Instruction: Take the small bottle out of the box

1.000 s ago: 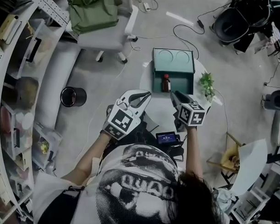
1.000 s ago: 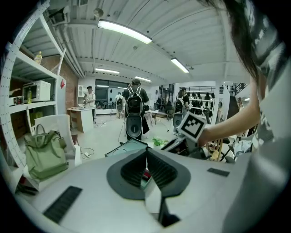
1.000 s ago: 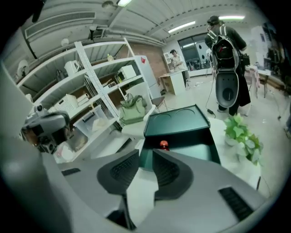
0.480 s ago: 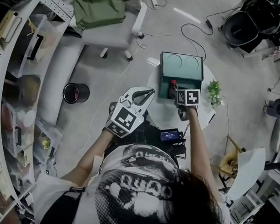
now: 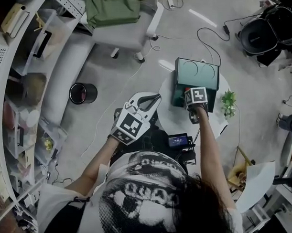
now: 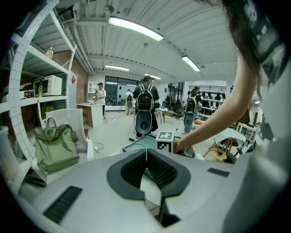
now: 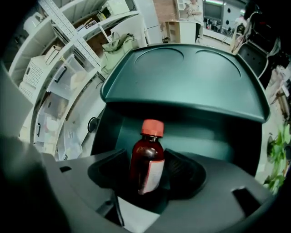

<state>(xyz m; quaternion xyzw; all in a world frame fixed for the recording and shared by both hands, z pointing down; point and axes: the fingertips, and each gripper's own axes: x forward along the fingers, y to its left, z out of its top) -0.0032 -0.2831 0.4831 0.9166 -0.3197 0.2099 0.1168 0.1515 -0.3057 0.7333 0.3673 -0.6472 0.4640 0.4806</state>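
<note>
A dark green box (image 5: pixel 197 72) stands open on a small round white table (image 5: pixel 177 122), its lid (image 7: pixel 182 77) tilted back. Inside it a small brown bottle (image 7: pixel 146 166) with a red cap and a white label stands upright. My right gripper (image 7: pixel 150 157) reaches into the box with the bottle between its jaws, which are opening and stand wide either side of the glass. In the head view its marker cube (image 5: pixel 197 96) hides the bottle. My left gripper (image 5: pixel 156 96) hangs to the left of the table, shut and empty, tips touching (image 6: pixel 146 150).
A small potted plant (image 5: pixel 228 103) sits at the table's right edge and a device with a lit screen (image 5: pixel 177 139) below its near edge. A black bin (image 5: pixel 83 93) stands on the floor to the left, a chair with a green bag (image 5: pixel 116 12) beyond, and shelving along the left.
My right gripper has gone forward from the table's near side into the box and now stands around the bottle, jaws wider. The left gripper has hardly moved.
</note>
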